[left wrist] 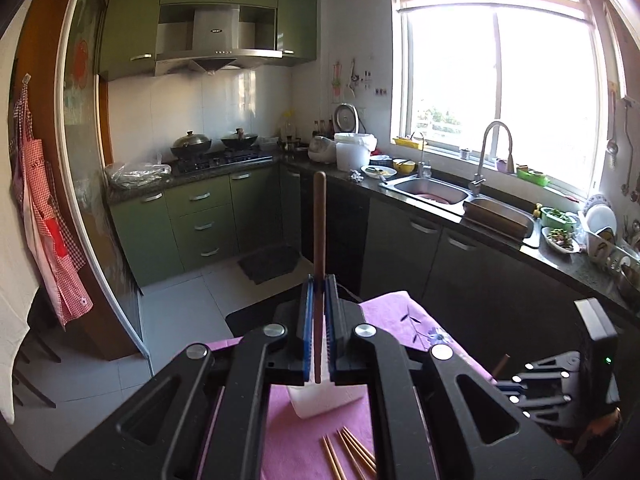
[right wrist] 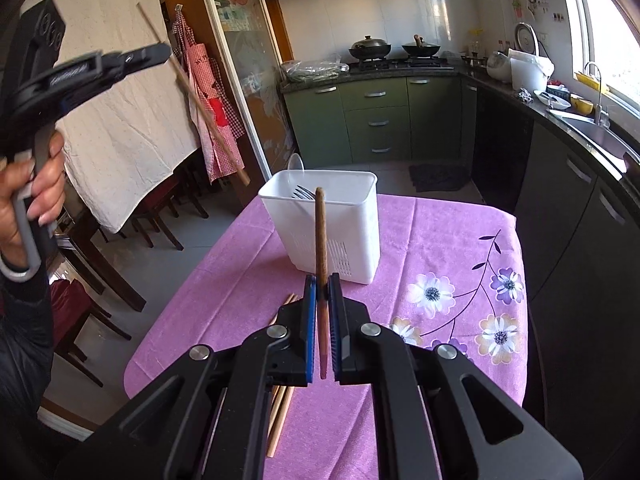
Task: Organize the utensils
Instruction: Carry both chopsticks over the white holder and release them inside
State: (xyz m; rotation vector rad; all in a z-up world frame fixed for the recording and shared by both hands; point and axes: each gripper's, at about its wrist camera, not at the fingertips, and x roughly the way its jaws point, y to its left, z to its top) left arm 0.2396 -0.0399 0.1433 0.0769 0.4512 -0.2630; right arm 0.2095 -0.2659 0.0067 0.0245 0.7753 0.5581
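Note:
My left gripper (left wrist: 319, 280) is shut on a brown wooden chopstick (left wrist: 319, 224) that points up and away, held high above the table. It also shows in the right wrist view (right wrist: 160, 52) at the upper left with its chopstick (right wrist: 200, 104) slanting down. My right gripper (right wrist: 322, 280) is shut on another brown chopstick (right wrist: 321, 232), a little in front of a white utensil holder (right wrist: 332, 236) that holds a fork (right wrist: 302, 192). Several loose chopsticks (left wrist: 348, 452) lie on the purple tablecloth (right wrist: 420, 240) near the holder (left wrist: 324, 400).
The table has a floral purple cloth, with its far edge toward the kitchen floor. Dark chairs (right wrist: 160, 216) and a cloth-covered table stand to the left. Counters with a sink (left wrist: 424, 192), stove and pots line the far and right walls.

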